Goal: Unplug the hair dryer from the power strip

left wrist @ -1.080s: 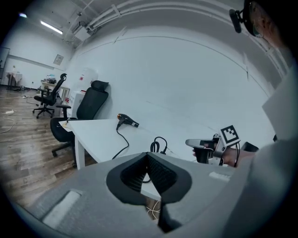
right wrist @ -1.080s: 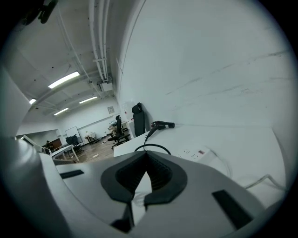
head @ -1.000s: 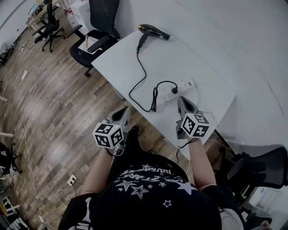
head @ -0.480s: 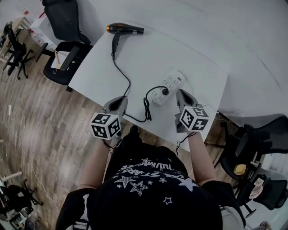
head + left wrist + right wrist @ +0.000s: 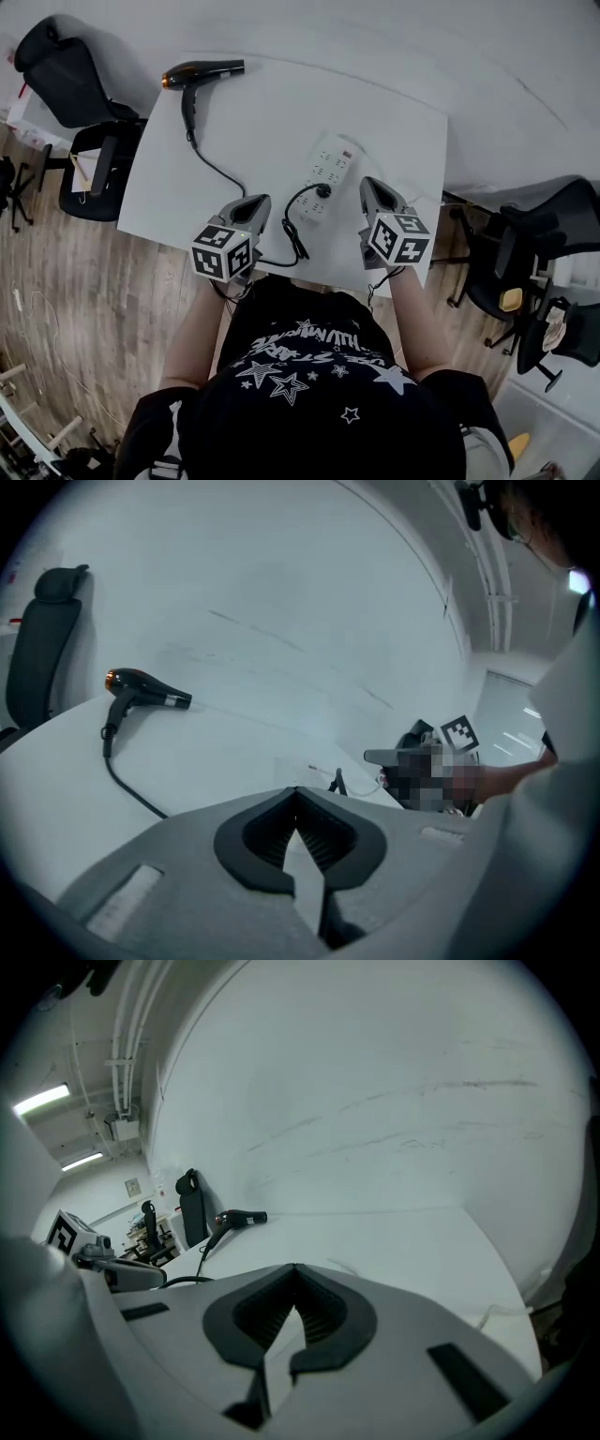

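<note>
The left tool [image 5: 255,202] and right tool [image 5: 371,187], both clenched empty, flanked the power strip [image 5: 330,169]; the hair dryer [image 5: 202,73] lay well beyond.

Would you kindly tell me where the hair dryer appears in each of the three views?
Head view: hair dryer upper left, at the far corner of the table.
Left gripper view: hair dryer at left.
Right gripper view: hair dryer left of centre.
Shared landmark: black chair beside it.
</note>
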